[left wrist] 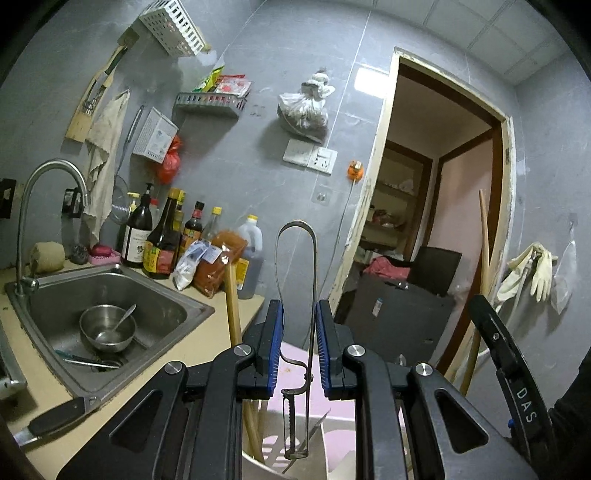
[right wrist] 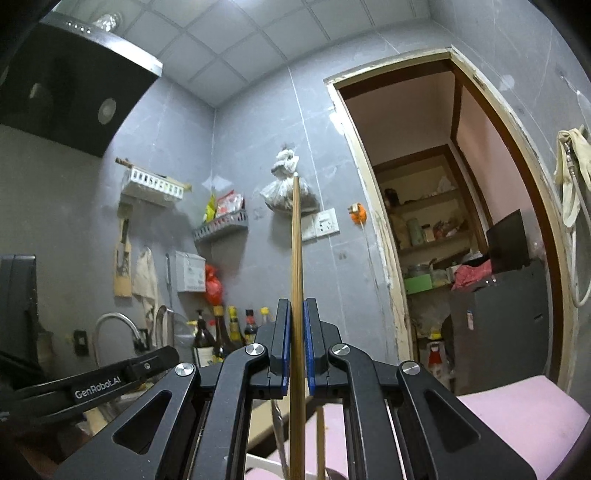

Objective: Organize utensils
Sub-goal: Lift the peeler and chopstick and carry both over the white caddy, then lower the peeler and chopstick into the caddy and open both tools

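Observation:
In the left wrist view my left gripper [left wrist: 298,314] is shut on a wire-handled metal peeler [left wrist: 314,266]. The peeler's loop sticks up past the blue pads [left wrist: 274,343] and its blade [left wrist: 290,424] hangs below them. In the right wrist view my right gripper [right wrist: 297,310] is shut on a long wooden chopstick [right wrist: 296,240] that points up and forward. A second stick [right wrist: 320,439] shows below its jaws. The right gripper's black body [left wrist: 506,362] also appears at the right edge of the left wrist view, with the chopstick [left wrist: 484,236] rising from it.
A steel sink [left wrist: 192,299] at left holds a bowl with a spoon [left wrist: 107,328]. Sauce bottles [left wrist: 162,240] line the counter, and a black-handled knife [left wrist: 55,413] lies at its front. A pink container [left wrist: 332,398] with a wooden stick [left wrist: 232,306] sits below. A white rack [left wrist: 173,26] hangs high on the wall. A doorway [left wrist: 443,221] opens at right.

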